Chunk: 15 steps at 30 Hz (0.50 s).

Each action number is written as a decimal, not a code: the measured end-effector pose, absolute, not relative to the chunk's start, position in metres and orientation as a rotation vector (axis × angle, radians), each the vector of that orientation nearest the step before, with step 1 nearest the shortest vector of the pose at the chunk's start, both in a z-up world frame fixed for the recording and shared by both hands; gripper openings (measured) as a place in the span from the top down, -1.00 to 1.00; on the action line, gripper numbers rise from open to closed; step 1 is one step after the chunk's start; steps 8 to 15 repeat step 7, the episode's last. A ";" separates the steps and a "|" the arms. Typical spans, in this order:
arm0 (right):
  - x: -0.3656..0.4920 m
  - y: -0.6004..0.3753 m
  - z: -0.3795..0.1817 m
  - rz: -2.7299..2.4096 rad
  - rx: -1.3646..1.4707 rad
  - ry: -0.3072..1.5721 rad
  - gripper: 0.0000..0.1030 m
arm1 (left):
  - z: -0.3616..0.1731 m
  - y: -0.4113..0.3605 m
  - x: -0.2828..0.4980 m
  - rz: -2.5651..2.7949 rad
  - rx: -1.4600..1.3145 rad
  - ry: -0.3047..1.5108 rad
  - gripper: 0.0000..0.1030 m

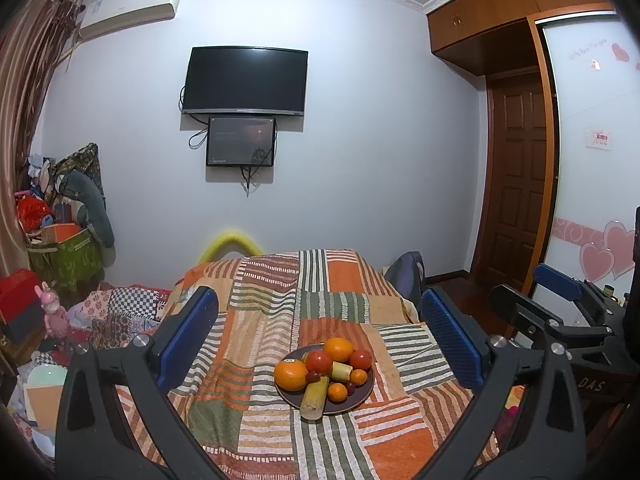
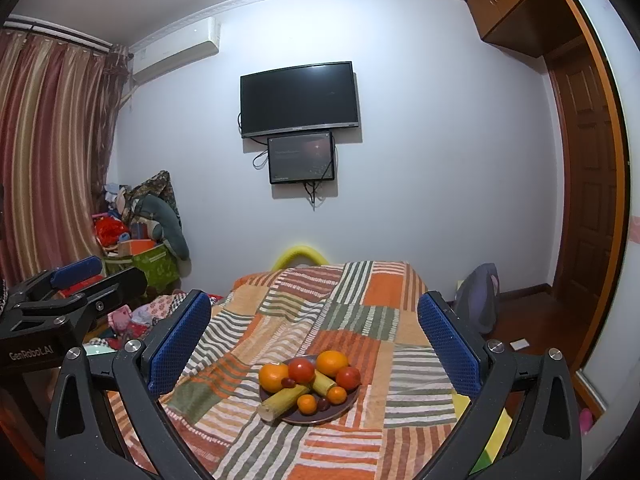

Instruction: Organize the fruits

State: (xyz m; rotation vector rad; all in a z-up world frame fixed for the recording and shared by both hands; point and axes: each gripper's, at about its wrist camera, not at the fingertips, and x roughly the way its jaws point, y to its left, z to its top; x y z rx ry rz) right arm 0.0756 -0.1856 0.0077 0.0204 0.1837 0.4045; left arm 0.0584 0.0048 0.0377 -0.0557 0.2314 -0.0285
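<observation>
Both the left gripper and right gripper hang open above the bed. On the plate, the long cane piece points toward the bed's near edge.

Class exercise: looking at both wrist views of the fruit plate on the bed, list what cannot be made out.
- Plate surface, both views: covered by piled fruit.
- Small dark fruits: too small to identify.
- Lower screen text: too small and blurred.
- Right tool handle, right wrist view: cut off by the bottom edge.

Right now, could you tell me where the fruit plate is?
The plate sits on the striped bedspread, low and centre in both wrist views, ahead of both open claws.
</observation>
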 end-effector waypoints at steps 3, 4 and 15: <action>0.076 -0.185 0.007 0.404 0.017 0.188 -1.00 | 0.037 0.005 0.059 -0.024 -0.058 0.233 -1.00; 0.076 -0.185 0.007 0.405 0.016 0.189 -1.00 | 0.036 0.005 0.059 -0.022 -0.058 0.234 -1.00; 0.077 -0.185 0.006 0.406 0.013 0.191 -1.00 | 0.036 0.004 0.058 -0.015 -0.057 0.229 -1.00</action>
